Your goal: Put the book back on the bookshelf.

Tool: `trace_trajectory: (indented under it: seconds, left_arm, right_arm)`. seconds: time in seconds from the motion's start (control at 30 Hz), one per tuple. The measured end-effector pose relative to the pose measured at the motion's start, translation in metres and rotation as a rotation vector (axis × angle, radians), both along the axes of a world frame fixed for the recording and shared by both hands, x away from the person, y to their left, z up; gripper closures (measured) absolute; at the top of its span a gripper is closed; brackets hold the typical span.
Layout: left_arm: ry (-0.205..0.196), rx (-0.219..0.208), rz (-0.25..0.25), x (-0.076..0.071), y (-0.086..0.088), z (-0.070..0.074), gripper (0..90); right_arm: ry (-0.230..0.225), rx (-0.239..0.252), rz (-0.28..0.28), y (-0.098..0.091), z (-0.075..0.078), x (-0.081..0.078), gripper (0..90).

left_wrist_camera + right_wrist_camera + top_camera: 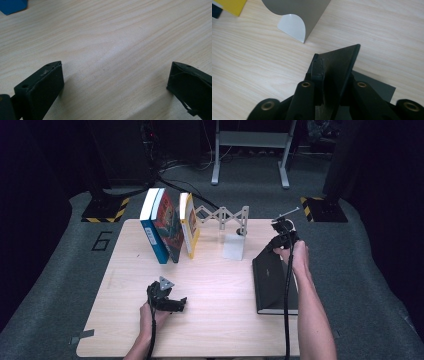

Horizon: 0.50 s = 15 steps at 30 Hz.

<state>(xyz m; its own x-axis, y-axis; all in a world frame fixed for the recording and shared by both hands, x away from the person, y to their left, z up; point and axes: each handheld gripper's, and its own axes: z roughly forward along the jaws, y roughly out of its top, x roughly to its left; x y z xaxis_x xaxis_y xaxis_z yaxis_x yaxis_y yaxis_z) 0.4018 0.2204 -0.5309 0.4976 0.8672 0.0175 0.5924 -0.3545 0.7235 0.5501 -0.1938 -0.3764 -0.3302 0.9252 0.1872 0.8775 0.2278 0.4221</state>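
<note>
A black book [276, 287] lies at the table's right side with its far end tilted up. My right gripper [276, 245] is shut on that raised far corner; in the right gripper view the jaws [332, 72] clamp the dark slab [342, 60], and a flat dark part [378, 87] lies beneath it. Whether the cover alone or the whole book is lifted, I cannot tell. My left gripper [180, 305] rests low over the near-left of the wooden table [225, 330], open, with bare wood between its jaws [115, 75].
Three books stand at the back left: a blue one [152, 230], a red-covered one [169, 225] and a yellow one [190, 225]. A grey scissor-lattice rack [222, 215] and a white bookend [234, 246] stand behind the table's middle. Carpet surrounds the table.
</note>
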Motion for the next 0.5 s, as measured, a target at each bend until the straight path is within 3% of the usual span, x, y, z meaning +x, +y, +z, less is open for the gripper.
trace_trajectory:
  seconds: [0.07, 0.23, 0.37, 0.47, 0.5]
  left_arm:
    - [0.005, 0.001, -0.003, 0.000, 0.000, 0.000, 0.3]
    - [0.005, 0.001, -0.004, 0.000, 0.000, 0.000, 0.3]
    - [-0.001, -0.001, -0.002, 0.000, 0.000, 0.000, 0.3]
    - [0.000, -0.001, -0.002, 0.000, 0.000, 0.000, 0.3]
    - [-0.001, -0.001, -0.002, 0.000, 0.000, 0.000, 0.3]
  right_arm:
    - [0.010, 0.025, -0.010, 0.001, 0.001, 0.000, 83.4]
    - [0.007, 0.028, -0.012, 0.003, 0.001, -0.002, 84.6]
    - [-0.039, 0.015, -0.004, 0.008, 0.003, -0.007, 85.5]
    - [-0.045, 0.023, -0.017, 0.009, 0.003, -0.008, 85.9]
    - [-0.074, 0.019, -0.029, 0.010, 0.005, -0.010, 86.4]
